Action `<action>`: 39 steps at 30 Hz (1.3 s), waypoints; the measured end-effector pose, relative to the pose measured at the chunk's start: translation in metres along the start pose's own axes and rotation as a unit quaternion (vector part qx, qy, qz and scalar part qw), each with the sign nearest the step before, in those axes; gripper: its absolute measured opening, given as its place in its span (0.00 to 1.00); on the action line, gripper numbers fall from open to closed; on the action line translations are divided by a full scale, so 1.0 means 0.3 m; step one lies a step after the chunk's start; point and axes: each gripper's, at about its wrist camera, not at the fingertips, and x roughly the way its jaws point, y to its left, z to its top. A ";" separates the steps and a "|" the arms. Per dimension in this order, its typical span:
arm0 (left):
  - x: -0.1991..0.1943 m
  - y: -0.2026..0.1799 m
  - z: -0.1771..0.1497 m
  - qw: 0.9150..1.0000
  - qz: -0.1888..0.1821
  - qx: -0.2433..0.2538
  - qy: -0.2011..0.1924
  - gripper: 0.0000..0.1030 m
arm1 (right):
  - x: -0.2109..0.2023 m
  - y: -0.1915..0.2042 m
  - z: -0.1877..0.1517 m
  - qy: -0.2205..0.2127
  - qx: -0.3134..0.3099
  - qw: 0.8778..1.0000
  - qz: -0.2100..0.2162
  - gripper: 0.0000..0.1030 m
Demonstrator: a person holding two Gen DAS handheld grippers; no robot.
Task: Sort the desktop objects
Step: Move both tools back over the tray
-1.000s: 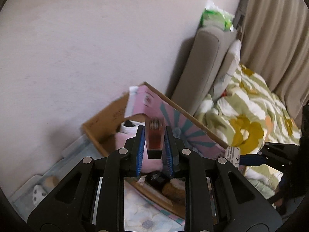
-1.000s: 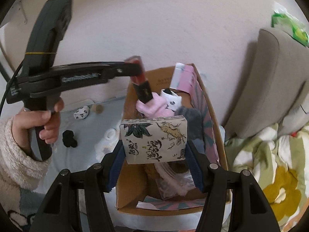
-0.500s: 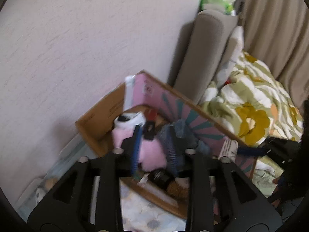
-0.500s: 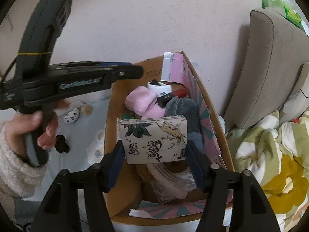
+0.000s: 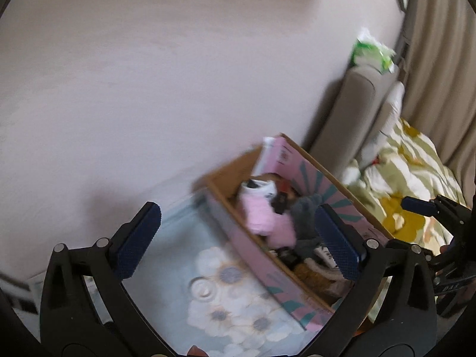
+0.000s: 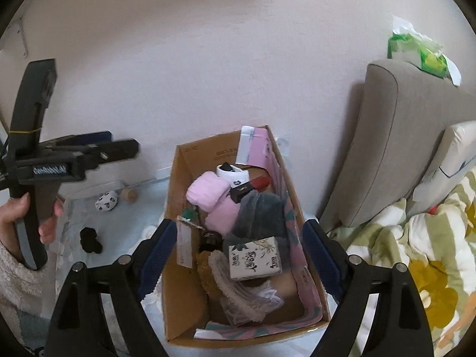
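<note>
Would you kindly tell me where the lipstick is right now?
In the right wrist view, the lipstick lies inside the cardboard box, toward its far end, across the pink sock and grey sock.

Cardboard box [image 6: 184, 270] crammed; mat [image 6: 125, 223] left of it mostly open

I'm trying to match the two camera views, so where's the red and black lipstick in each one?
Left wrist: lipstick, blurred, right of centre, in the cardboard box beside the pink sock.
Right wrist: lipstick, centre, same box, right of the sock.
Shared landmark: the pink sock.
</note>
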 end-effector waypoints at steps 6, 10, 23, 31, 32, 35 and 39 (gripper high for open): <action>-0.181 0.130 -0.011 0.997 0.058 -0.040 -0.045 1.00 | -0.073 0.091 0.044 -0.040 -0.041 0.998 0.014 0.81; -0.293 0.206 -0.055 0.992 0.087 -0.057 -0.067 1.00 | -0.084 0.173 0.075 -0.050 -0.068 0.996 0.038 0.81; -0.480 0.410 -0.310 0.970 0.182 -0.134 -0.089 1.00 | 0.054 0.507 0.056 -0.025 -0.169 0.978 0.119 0.81; -0.270 0.481 -0.547 0.967 0.180 -0.179 -0.038 1.00 | 0.292 0.595 -0.055 0.052 -0.120 0.986 0.106 0.81; -0.230 0.490 -0.570 0.968 0.175 -0.181 -0.023 1.00 | 0.332 0.599 -0.074 0.058 -0.119 0.987 0.095 0.81; -0.107 0.502 -0.654 0.971 0.172 -0.168 0.008 1.00 | 0.434 0.607 -0.125 0.061 -0.128 0.988 0.065 0.81; -0.006 0.521 -0.727 0.972 0.171 -0.157 0.021 1.00 | 0.565 0.600 -0.179 0.066 -0.128 0.989 0.035 0.81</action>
